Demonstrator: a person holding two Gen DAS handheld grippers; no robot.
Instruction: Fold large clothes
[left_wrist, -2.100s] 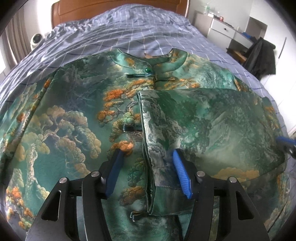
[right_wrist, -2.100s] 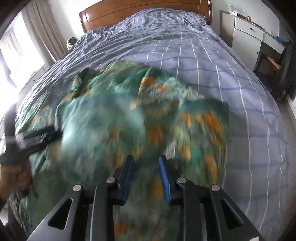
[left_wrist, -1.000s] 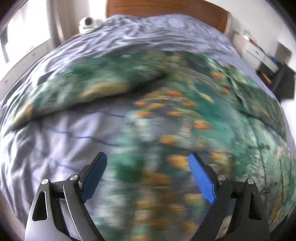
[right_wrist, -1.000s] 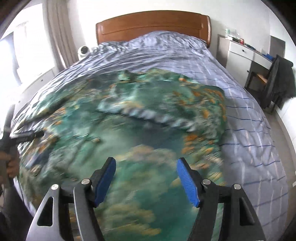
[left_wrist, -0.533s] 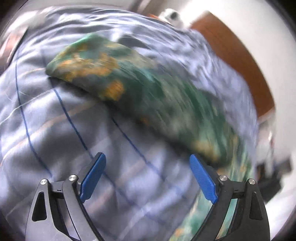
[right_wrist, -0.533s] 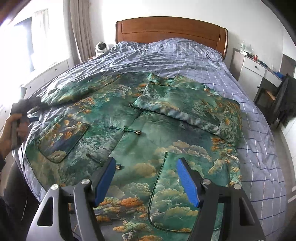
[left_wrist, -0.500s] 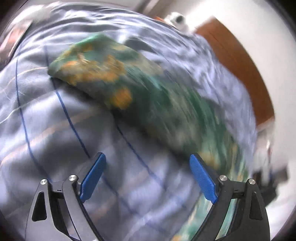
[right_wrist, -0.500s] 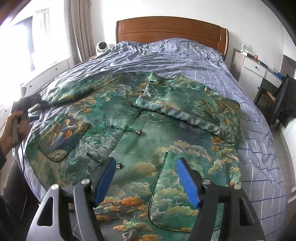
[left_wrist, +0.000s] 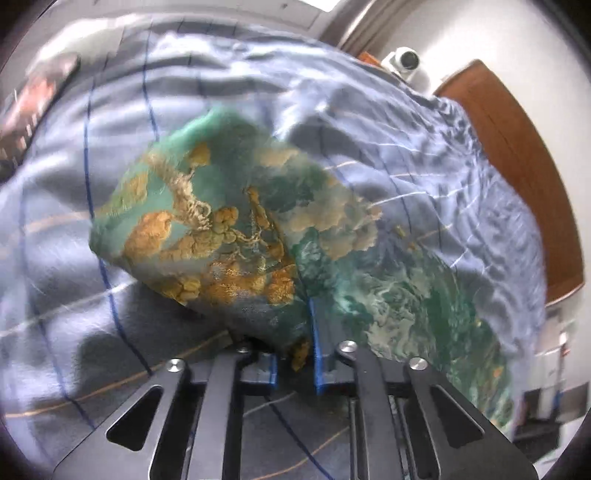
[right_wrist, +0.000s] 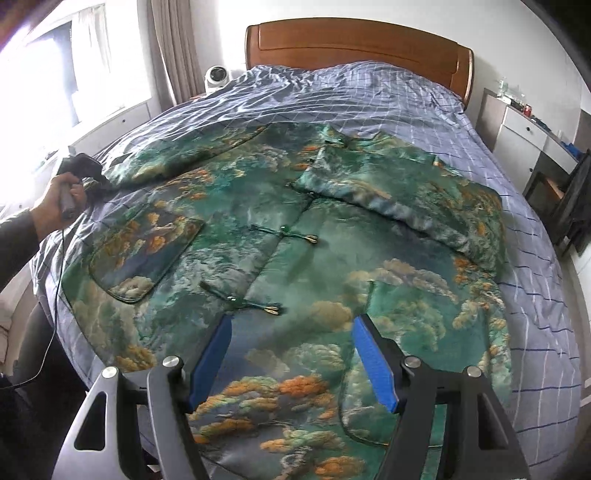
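Note:
A large green brocade jacket (right_wrist: 280, 236) with orange tree patterns lies spread front-up on the bed. Its right sleeve (right_wrist: 388, 199) is folded across the chest. Its left sleeve (right_wrist: 184, 155) stretches out toward the bed's left edge. My left gripper (left_wrist: 293, 363) is shut on the cuff end of that left sleeve (left_wrist: 236, 236), which bunches up in front of the fingers; it also shows in the right wrist view (right_wrist: 83, 166), held in a hand. My right gripper (right_wrist: 291, 362) is open and empty above the jacket's lower hem.
The bed has a blue checked sheet (right_wrist: 369, 96) and a wooden headboard (right_wrist: 354, 44). A white camera (right_wrist: 216, 75) stands at the far left. A white cabinet (right_wrist: 524, 129) and a chair with dark clothing (right_wrist: 572, 206) stand at the right.
My left gripper has closed on the left sleeve's cuff; half a second ago it was wide open before it. My right gripper has stayed open above the hem.

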